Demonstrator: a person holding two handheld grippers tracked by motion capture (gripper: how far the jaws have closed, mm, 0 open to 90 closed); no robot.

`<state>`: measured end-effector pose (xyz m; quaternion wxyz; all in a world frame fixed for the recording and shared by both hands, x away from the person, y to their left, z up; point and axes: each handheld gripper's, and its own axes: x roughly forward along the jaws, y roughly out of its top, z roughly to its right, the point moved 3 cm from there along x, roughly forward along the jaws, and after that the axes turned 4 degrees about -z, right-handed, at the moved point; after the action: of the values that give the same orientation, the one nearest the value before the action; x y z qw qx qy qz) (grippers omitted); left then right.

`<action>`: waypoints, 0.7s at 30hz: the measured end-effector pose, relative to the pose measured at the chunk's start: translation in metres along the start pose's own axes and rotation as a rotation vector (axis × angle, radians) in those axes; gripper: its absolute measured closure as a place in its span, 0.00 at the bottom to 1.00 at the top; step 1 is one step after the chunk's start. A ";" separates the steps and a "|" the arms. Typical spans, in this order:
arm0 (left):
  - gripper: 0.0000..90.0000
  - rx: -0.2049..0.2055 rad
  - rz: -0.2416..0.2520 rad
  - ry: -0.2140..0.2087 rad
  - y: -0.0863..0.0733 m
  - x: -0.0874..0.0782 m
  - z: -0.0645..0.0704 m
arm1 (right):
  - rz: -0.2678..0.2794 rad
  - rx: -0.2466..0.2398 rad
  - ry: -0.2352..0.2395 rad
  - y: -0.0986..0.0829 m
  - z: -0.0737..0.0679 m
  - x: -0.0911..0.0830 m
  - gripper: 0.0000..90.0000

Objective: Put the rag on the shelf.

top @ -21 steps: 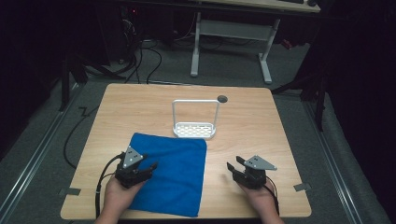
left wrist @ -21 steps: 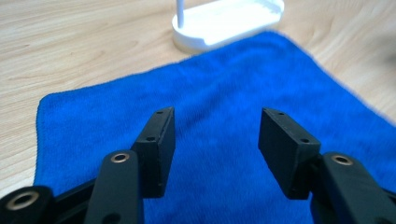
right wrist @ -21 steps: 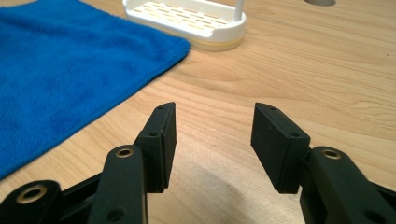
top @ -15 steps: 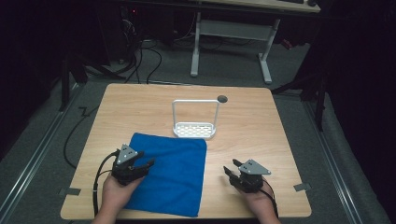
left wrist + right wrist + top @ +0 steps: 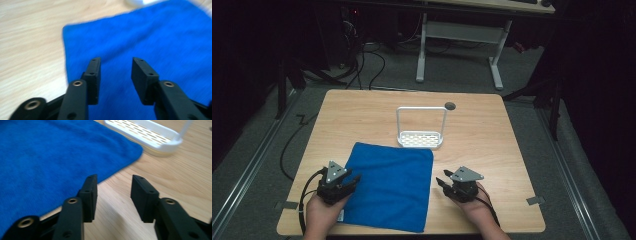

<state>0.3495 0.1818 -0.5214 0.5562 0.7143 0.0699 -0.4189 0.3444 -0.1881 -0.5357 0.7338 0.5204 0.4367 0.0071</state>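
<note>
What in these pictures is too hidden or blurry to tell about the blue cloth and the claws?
- High view: the cloth has its near left corner under the left claw and hand.
- Left claw view: the cloth's far edge is blurred; the white rack is cut off by the top edge.
- Right claw view: the rack's handle is cut off above the right claw.

Blue cloth [image 5: 389, 187] between two tongs

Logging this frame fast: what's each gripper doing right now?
Left gripper: open, empty, over the blue cloth.
Right gripper: open, empty, over the table beside the cloth's edge.
</note>
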 end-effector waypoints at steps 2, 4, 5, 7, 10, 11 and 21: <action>0.77 0.017 -0.036 -0.008 -0.007 -0.002 0.002 | -0.009 0.001 0.055 0.006 -0.006 0.006 0.80; 0.85 0.018 -0.052 -0.021 -0.009 -0.002 0.002 | -0.021 -0.011 0.104 0.010 -0.015 0.014 0.91; 0.85 0.022 -0.073 -0.024 -0.012 -0.001 0.002 | -0.021 -0.011 0.104 0.010 -0.015 0.014 0.91; 0.92 0.026 -0.110 -0.033 -0.017 0.000 0.003 | -0.046 -0.040 0.133 0.014 -0.024 0.021 0.98; 0.93 0.033 -0.154 -0.067 -0.028 0.004 0.005 | -0.078 -0.071 0.146 0.019 -0.035 0.033 1.00; 0.93 0.033 -0.154 -0.067 -0.028 0.004 0.005 | -0.078 -0.071 0.146 0.019 -0.035 0.033 1.00; 0.92 0.084 -0.156 -0.139 -0.029 0.001 0.023 | -0.136 -0.064 0.140 0.012 -0.025 0.034 1.00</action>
<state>0.3219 0.1720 -0.5444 0.4949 0.6985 0.0688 -0.5122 0.3548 -0.1481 -0.5498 0.7164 0.4642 0.5208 0.0075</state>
